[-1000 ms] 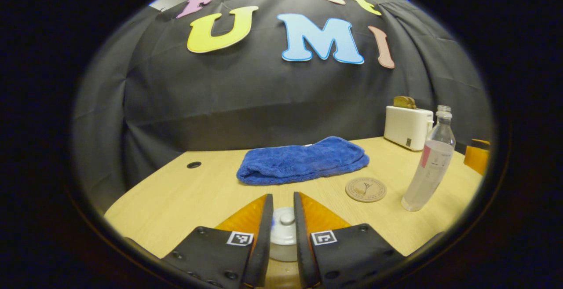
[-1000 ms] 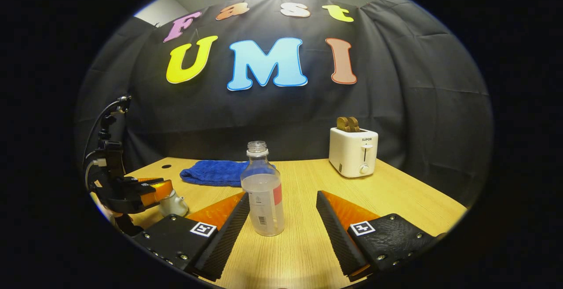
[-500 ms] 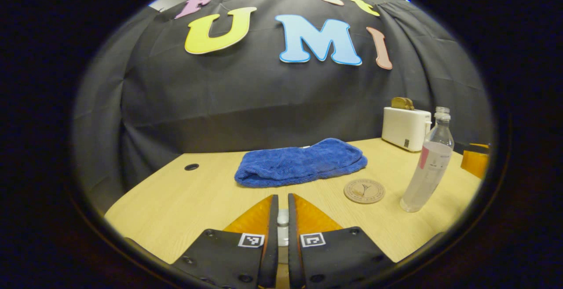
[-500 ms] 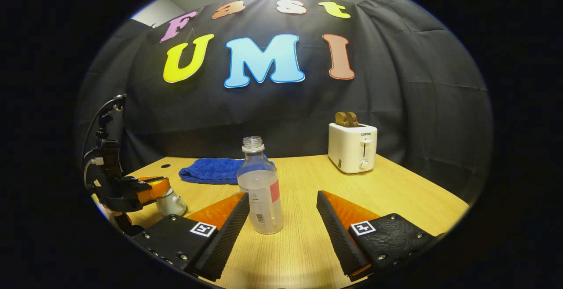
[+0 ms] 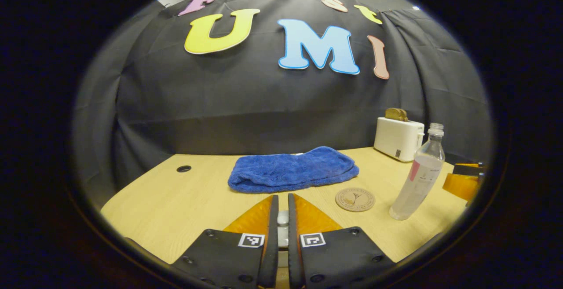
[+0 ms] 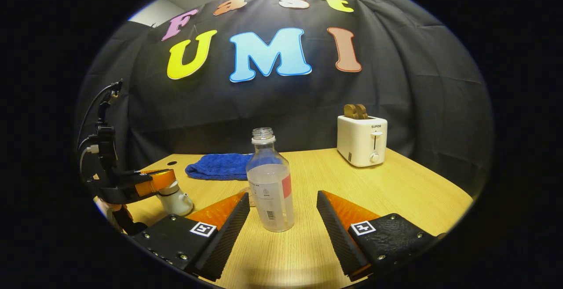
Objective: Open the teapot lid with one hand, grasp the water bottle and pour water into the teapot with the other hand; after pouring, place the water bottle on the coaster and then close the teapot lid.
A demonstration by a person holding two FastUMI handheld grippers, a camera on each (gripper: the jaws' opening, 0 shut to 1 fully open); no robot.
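In the left gripper view we see the left gripper [image 5: 281, 223] with its two fingers drawn almost together, clamped on the small knob of the teapot lid [image 5: 283, 218], of which just a pale sliver shows in the narrow gap; the rest of the lid is hidden behind the fingers. In the right gripper view we see that same gripper from the side, sitting on top of the white teapot [image 6: 176, 199] at the left edge of the table [image 6: 396, 192], and we cannot tell whether the lid is seated or raised off the pot. The right gripper [image 6: 283, 218] stands wide apart, holding nothing, with the water bottle [image 6: 270, 188] upright between its fingers but touching neither. The bottle has no cap and is partly filled with clear water. In the left gripper view the round coaster [image 5: 355, 199] lies bare on the table just beside the bottle, which reads as leaning from the lens. Behind the coaster lies a folded blue towel [image 5: 292, 169], and farthest back, by the wall, stands a white toaster [image 6: 362, 140] with two brown slices poking out of its top.
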